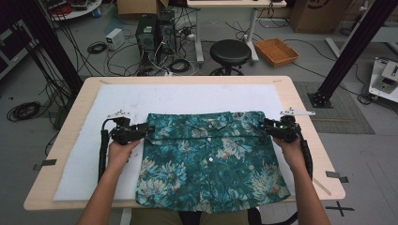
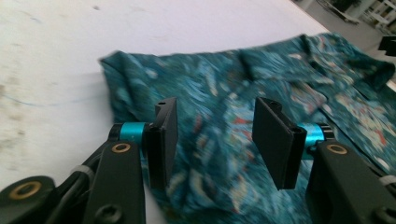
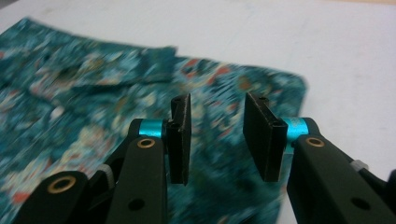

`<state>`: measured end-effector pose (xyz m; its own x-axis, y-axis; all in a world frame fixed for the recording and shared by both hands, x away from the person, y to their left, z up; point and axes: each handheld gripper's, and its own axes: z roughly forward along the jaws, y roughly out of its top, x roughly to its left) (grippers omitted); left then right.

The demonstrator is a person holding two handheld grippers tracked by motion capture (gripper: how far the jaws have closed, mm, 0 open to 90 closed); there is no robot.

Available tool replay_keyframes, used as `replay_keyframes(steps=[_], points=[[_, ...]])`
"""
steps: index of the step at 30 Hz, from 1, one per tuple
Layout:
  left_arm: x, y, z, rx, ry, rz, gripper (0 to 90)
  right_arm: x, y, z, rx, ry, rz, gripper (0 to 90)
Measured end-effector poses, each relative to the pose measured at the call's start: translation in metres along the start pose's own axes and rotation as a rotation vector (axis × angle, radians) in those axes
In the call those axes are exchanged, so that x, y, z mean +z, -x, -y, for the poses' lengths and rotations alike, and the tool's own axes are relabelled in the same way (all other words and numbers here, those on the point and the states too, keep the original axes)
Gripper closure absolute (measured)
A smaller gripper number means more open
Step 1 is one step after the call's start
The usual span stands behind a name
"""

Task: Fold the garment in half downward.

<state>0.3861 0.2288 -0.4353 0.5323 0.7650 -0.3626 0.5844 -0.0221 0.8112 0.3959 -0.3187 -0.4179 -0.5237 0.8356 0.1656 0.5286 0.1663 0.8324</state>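
Fabric covers the middle of the high view: a teal floral shirt [image 1: 209, 157] lies flat and buttoned-side up on a white sheet [image 1: 117, 101] that covers the wooden tabletop [image 1: 70, 117]; its lower hem hangs over the near edge at the bottom of the frame, its collar points toward the top; the left tongs [image 1: 146, 129] sit at the shirt's upper left corner, held in a hand [image 1: 119, 152] that comes up from the bottom left; the right tongs [image 1: 264, 125] sit at the upper right corner, held in the other hand [image 1: 290, 151]; in the left gripper view the left tongs [image 2: 215, 135] stand released, their jaws apart above the cloth with nothing pinched between the pads, the shirt [image 2: 280, 79] spreading away toward the upper right; in the right gripper view the right tongs [image 3: 217, 135] are likewise released, jaws parted over the shirt's rounded corner [image 3: 289, 88], which lies flat on the white sheet [image 3: 327, 42]; both views are somewhat blurred.
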Motion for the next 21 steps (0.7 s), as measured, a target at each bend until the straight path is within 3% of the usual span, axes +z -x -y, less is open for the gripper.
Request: replay_keyframes(steps=[2, 4, 5, 6, 7, 8, 15, 21], points=[[0.003, 0.005, 0.003, 0.024, -0.023, -0.008, 50.2, 0.002, -0.007, 0.005, -0.041, -0.037, 0.003, 63.5], [0.006, 0.008, 0.005, 0.051, -0.053, -0.020, 51.7, 0.007, -0.012, 0.008, -0.096, -0.093, 0.063, 72.5], [0.007, 0.010, 0.006, 0.074, -0.058, -0.035, 59.3, 0.008, -0.012, 0.010, -0.105, -0.100, 0.077, 79.3], [0.008, 0.012, 0.008, 0.097, -0.061, -0.059, 72.4, 0.009, -0.012, 0.011, -0.108, -0.095, 0.083, 85.3], [0.008, 0.013, 0.009, 0.115, -0.059, -0.069, 82.4, 0.009, -0.012, 0.012, -0.105, -0.096, 0.093, 87.7], [0.008, 0.015, 0.010, 0.120, -0.059, -0.068, 86.3, 0.008, -0.011, 0.013, -0.104, -0.093, 0.094, 88.2], [-0.006, 0.023, 0.013, 0.135, -0.014, -0.030, 87.1, -0.008, -0.009, 0.021, -0.068, -0.034, 0.035, 88.7], [-0.024, 0.031, 0.023, 0.144, -0.003, -0.010, 87.1, -0.024, -0.006, 0.035, -0.055, -0.036, -0.014, 88.6]])
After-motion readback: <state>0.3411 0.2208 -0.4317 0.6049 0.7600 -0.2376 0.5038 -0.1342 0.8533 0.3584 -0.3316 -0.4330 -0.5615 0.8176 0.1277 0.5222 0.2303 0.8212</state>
